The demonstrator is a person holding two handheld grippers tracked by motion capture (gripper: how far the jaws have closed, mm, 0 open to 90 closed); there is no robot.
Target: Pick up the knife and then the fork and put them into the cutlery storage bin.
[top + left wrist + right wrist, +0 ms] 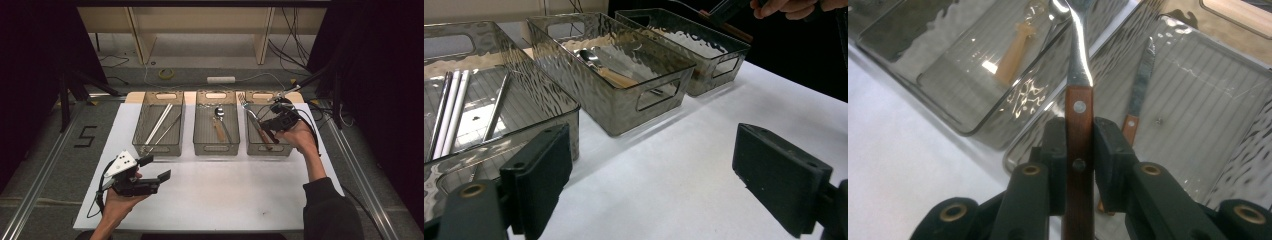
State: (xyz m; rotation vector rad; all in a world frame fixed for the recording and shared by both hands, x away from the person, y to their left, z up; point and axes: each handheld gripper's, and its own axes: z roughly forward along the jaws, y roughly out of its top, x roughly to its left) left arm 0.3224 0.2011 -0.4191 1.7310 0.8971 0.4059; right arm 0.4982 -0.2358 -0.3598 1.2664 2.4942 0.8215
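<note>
My right gripper (pixel 1079 150) clamps the fork (pixel 1079 107) by its wooden handle between both fingers (pixel 1111 150), above the right bin (pixel 270 147) holding a knife (pixel 1143 75). My left gripper (pixel 651 175) hangs released over the worktop (pixel 684 165), near that bin's far-left neighbour.

You've got three bins side by side along the far edge of your counter (pixel 210 200). The left bin (pixel 159 146) holds the chopsticks (pixel 159 123), the middle bin (pixel 216 146) has a spoon (pixel 218 112) lying in it, and the right bin (pixel 280 149) has a knife (pixel 1142 75) on its floor. Your right gripper (pixel 272 127) sits over that right bin with a fork (pixel 1079 125) between its jaws, tines pointing away from you. Your left gripper (pixel 156 169) is over the near left of the counter, well in front of the left bin.
</note>
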